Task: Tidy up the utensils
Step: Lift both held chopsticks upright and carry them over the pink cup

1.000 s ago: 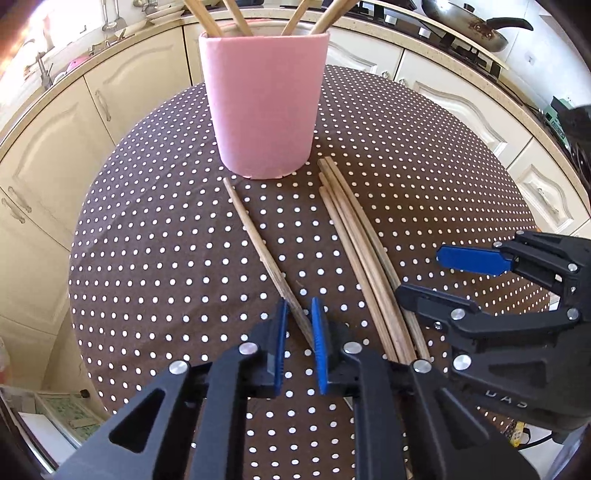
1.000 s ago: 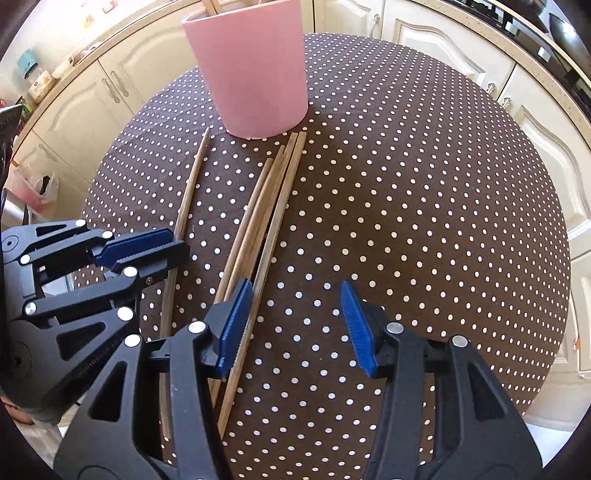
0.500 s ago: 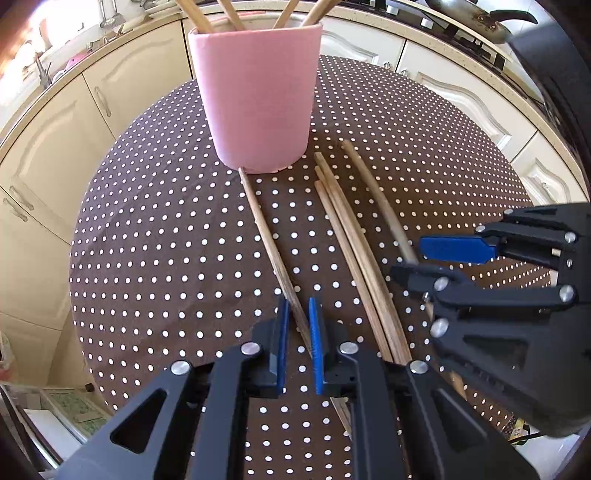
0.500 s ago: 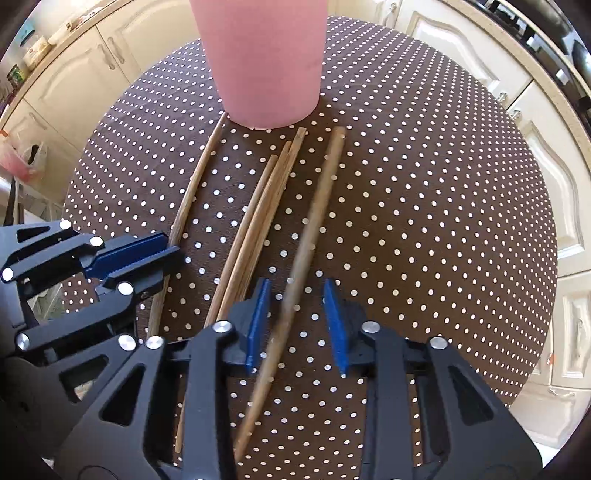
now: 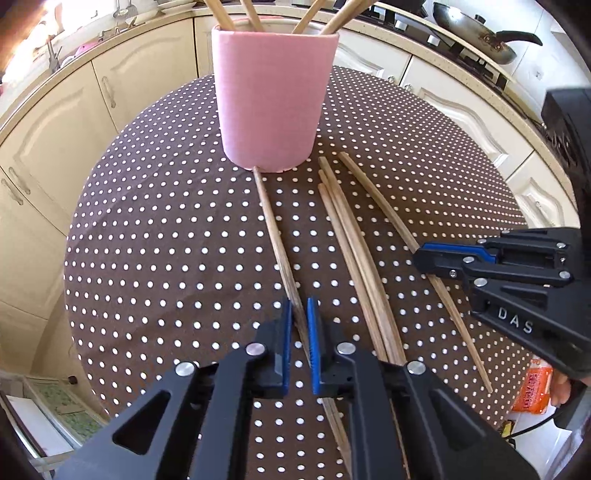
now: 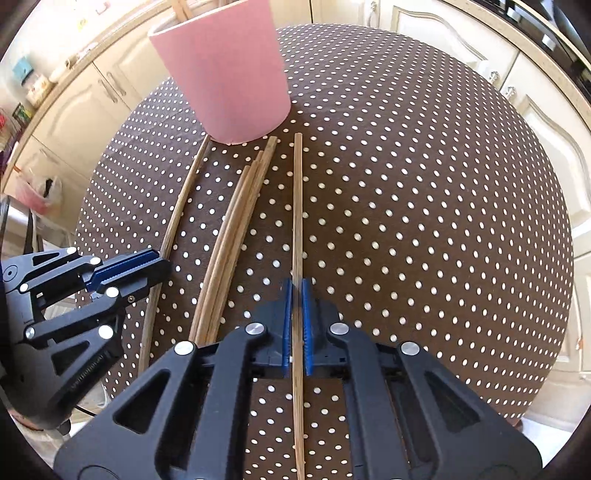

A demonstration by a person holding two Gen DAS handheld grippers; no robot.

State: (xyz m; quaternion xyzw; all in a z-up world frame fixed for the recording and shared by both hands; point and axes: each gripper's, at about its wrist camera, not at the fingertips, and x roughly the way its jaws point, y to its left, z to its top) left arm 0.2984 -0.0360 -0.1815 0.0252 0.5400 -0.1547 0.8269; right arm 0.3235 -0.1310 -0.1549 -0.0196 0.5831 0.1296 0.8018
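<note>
A pink cup [image 5: 273,103] [image 6: 229,74] holding several chopsticks stands on the polka-dot table [image 5: 166,240]. One chopstick [image 5: 273,229] [image 6: 177,221] runs from the cup's base back between the blue pads of my left gripper [image 5: 299,306] [image 6: 162,266], whose jaws are closing tight on it. A bundle of chopsticks [image 5: 351,240] [image 6: 236,221] lies beside it. A separate chopstick [image 6: 297,203] [image 5: 384,206] lies right of the bundle, and my right gripper [image 6: 297,284] [image 5: 419,256] is closing on it, its pads pressed against the stick.
Cream cabinets ring the round table [image 6: 424,221]. A frying pan [image 5: 480,33] sits on the stove at the back right. An orange packet [image 5: 532,387] lies below the table edge on the right. Bare cloth stretches right of the chopsticks.
The right gripper's wide jaws have shut on one chopstick, now pulled aside from the bundle. The left jaws have narrowed onto the single chopstick.
</note>
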